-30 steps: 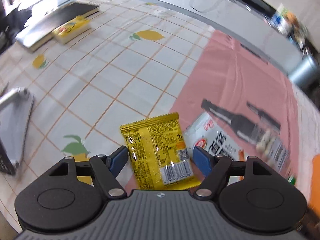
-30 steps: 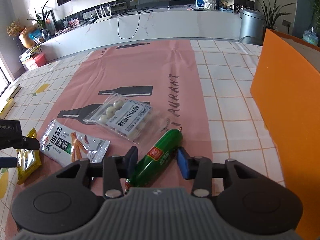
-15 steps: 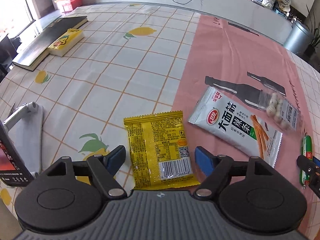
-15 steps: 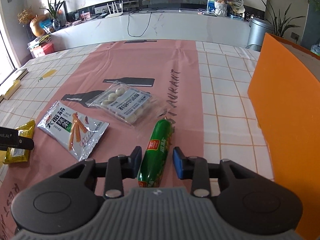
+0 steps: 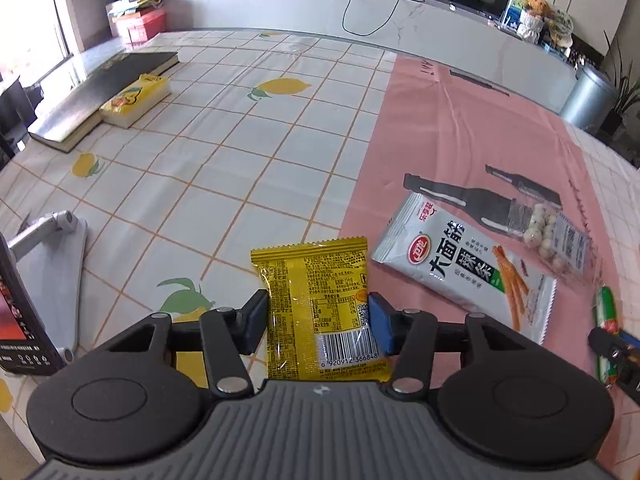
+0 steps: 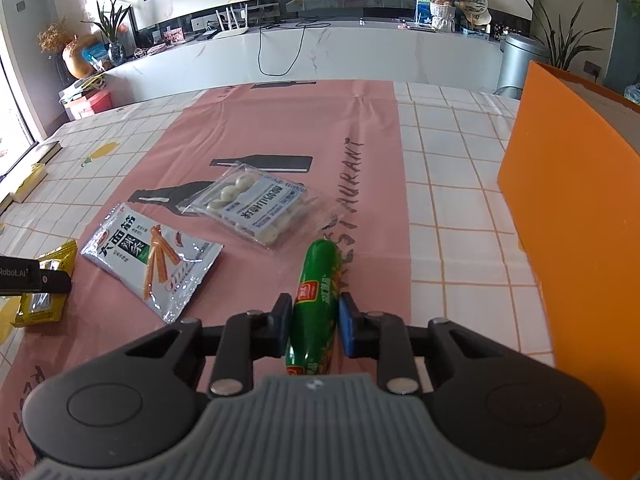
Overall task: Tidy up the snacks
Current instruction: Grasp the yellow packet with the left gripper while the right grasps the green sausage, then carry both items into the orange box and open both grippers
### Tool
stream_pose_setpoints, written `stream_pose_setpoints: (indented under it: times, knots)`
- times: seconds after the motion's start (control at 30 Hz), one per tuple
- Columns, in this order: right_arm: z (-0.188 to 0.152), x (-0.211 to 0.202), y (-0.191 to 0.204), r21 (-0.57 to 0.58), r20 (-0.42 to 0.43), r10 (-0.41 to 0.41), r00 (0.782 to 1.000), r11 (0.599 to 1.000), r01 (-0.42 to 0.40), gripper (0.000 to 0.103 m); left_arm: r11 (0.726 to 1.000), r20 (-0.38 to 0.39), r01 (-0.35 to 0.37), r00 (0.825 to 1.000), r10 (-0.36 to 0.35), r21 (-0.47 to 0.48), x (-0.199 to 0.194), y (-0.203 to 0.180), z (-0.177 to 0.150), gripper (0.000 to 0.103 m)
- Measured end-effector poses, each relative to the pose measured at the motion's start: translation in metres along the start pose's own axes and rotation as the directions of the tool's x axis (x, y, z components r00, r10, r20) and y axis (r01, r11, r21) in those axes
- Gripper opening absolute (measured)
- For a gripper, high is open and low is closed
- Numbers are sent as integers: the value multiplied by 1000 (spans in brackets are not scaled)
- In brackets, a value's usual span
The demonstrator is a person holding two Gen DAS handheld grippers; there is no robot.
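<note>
Two hand-held grippers work over a worktop (image 5: 224, 168) covered by a lemon-print grid cloth, with a pink runner (image 6: 288, 136) laid across it.

Left hand-held gripper (image 5: 318, 322): its jaws have narrowed onto the sides of a yellow snack packet (image 5: 320, 300), which lies flat, barcode end nearest the camera, straddling the runner's edge. Both pads touch the packet's edges, so it appears pinched across its width, probably ready for lifting.

Right hand-held gripper (image 6: 314, 324): its jaws sit close against either side of a green sausage stick (image 6: 314, 304), which points toward 12 o'clock on the runner. The grip runs across the stick's narrow width, which suits a round, slippery wrapper.

From the right view, a white noodle-snack bag (image 6: 150, 262) lies at 10 o'clock and a clear pack of white balls (image 6: 256, 206) at 11 o'clock, both loose on the runner and untouched. An orange box (image 6: 572, 220) stands at 3 o'clock, likely the place where the snacks are to go.

From the left view, a black book (image 5: 100, 96) and a yellow carton (image 5: 136, 100) sit at 10 o'clock, well apart from the snacks.
</note>
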State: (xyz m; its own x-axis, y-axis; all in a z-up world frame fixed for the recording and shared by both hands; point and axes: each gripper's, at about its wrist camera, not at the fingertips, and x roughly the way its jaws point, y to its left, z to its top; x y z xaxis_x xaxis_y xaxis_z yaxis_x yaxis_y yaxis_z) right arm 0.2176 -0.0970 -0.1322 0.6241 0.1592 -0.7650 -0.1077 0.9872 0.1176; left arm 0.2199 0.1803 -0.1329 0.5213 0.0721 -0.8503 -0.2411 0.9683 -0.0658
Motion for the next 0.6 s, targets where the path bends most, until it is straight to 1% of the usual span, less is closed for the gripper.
stream_pose_setpoints:
  times: [0.13, 0.33, 0.47, 0.6]
  knots:
    - [2, -10, -2, 15, 9, 36, 999, 999, -36, 21, 1000, 21, 14, 1000, -14, 19, -15, -6, -1, 60]
    - [4, -37, -1, -2, 42, 67, 997, 998, -67, 20, 996, 25, 79, 996, -80, 44, -42, -25, -6, 60]
    - [5, -64, -4, -13, 78, 87, 993, 996, -86, 20, 988, 45, 140, 989, -144, 71, -68, -45, -12, 60]
    - [5, -99, -12, -28, 121, 104, 987, 994, -101, 20, 974, 77, 201, 975, -209, 104, -98, -69, -16, 60]
